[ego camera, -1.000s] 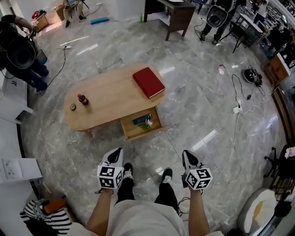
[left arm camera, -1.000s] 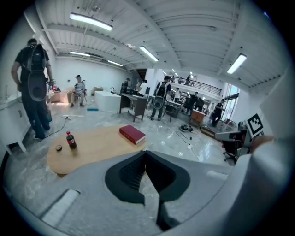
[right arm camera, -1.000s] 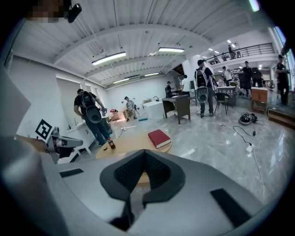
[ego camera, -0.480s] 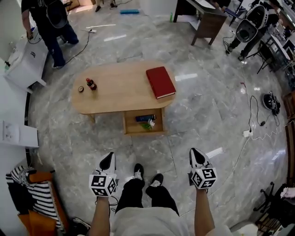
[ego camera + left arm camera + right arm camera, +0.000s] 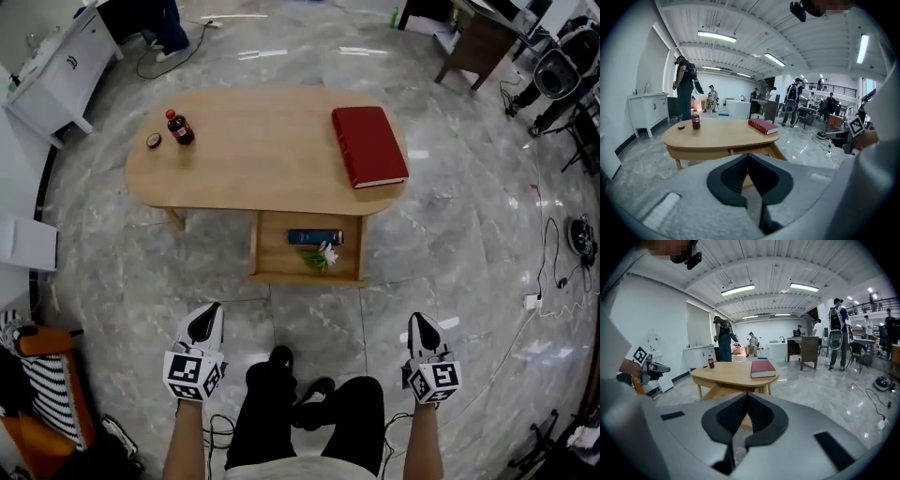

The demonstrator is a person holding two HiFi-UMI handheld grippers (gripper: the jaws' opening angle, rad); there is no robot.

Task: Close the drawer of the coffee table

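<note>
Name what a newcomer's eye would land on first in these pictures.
The red book lying at the right end of the oval coffee table stands out most. Below its near edge the drawer stands open with small items inside. Nearest the camera, the left gripper and right gripper hover over the floor, jaws together.

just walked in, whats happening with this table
A person stands facing a wooden coffee table, with the left tongs and right tongs held low, both shut and empty. The drawer is pulled out toward them, with a dark flat item and a small flower inside. A red book and a bottle sit on top. Neither tongs touches the drawer yet.
</note>
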